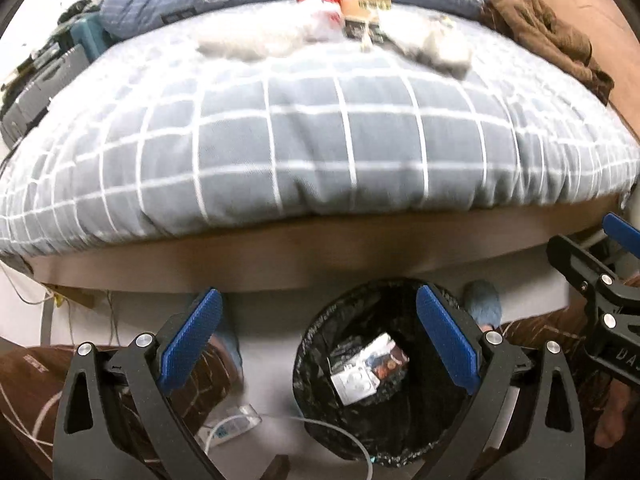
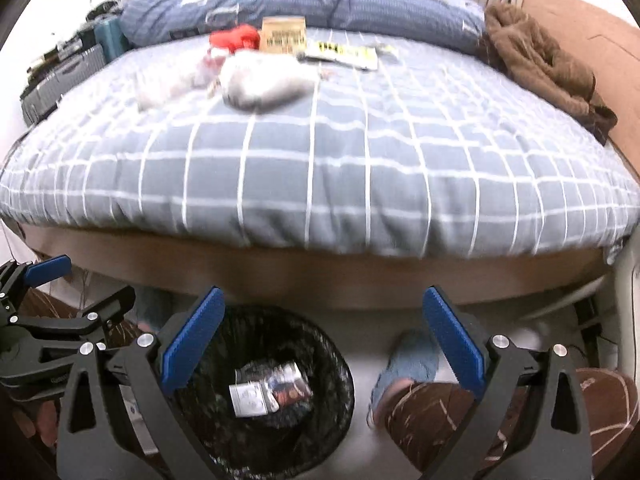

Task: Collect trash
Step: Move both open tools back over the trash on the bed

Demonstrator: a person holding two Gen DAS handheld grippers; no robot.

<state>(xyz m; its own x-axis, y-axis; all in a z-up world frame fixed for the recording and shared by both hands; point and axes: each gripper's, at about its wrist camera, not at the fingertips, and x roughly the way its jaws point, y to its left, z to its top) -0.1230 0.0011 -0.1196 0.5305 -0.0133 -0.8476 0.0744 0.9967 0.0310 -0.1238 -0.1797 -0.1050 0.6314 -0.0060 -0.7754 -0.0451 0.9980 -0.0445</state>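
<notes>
Black plastic lines the trash bin standing on the pale floor just below the foot of a bed, a few printed wrappers lying at its bottom. More litter waits well apart from it, up on the far part of the grey checked bedspread: a crumpled white plastic bag, a red wrapper, a tan cardboard box and a flat yellow-and-black packet, all lying close together near a rolled blue striped quilt. A brown garment is heaped at the bed's right edge.

Both hand-held grippers hover low in front of the bed with nothing between their blue pads. The left gripper has its jaws spread wide, its right finger over the bin's rim in the left wrist view. The right gripper is likewise spread wide and empty, its left finger over the bin in the right wrist view; each tool also shows at the edge of the other's camera. A slippered foot and brown patterned trouser legs stand just beside the bin. The pictures are slightly blurred.
</notes>
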